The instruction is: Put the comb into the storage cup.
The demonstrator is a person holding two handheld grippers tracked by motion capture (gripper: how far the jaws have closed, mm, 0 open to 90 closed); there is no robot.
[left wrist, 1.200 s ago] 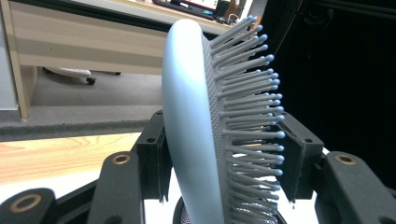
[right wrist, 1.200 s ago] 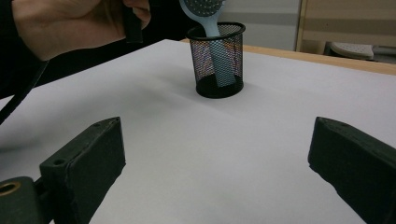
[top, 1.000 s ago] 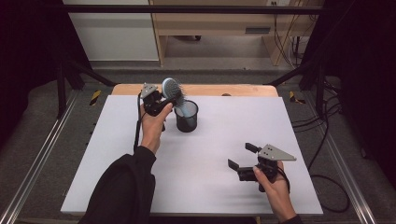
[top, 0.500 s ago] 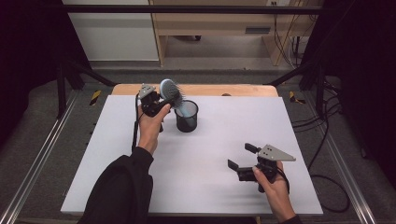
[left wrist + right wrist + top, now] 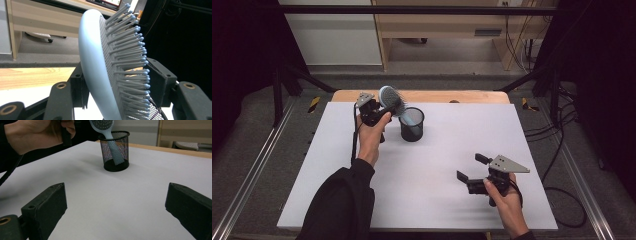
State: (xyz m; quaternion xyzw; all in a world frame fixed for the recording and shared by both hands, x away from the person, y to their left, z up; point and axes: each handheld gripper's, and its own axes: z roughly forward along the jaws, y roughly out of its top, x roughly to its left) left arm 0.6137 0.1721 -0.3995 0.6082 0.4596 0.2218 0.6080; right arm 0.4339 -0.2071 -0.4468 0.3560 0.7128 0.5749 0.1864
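Observation:
A light-blue hairbrush (image 5: pixel 390 98) leans with its handle down in a black mesh cup (image 5: pixel 412 125) near the table's far edge. My left gripper (image 5: pixel 383 107) is around the brush head; its jaws have just been opening. In the left gripper view the brush (image 5: pixel 95 62) sits between the jaws of the gripper (image 5: pixel 117 80), back against one pad and bristle tips at the other. My right gripper (image 5: pixel 470 167) hovers open at the near right, with nothing in it. In its own view the gripper (image 5: pixel 117 207) faces the cup (image 5: pixel 116 150) and brush (image 5: pixel 102 125).
The white table top (image 5: pixel 452 150) has a wooden strip (image 5: pixel 437 96) along its far edge. Metal rails (image 5: pixel 257 165) run down both sides. Cables (image 5: pixel 562 150) trail on the floor at the right, and a wooden shelf unit (image 5: pixel 447 30) stands behind the table.
The left hand and the brush head have shifted only slightly. The right gripper has stayed where it was.

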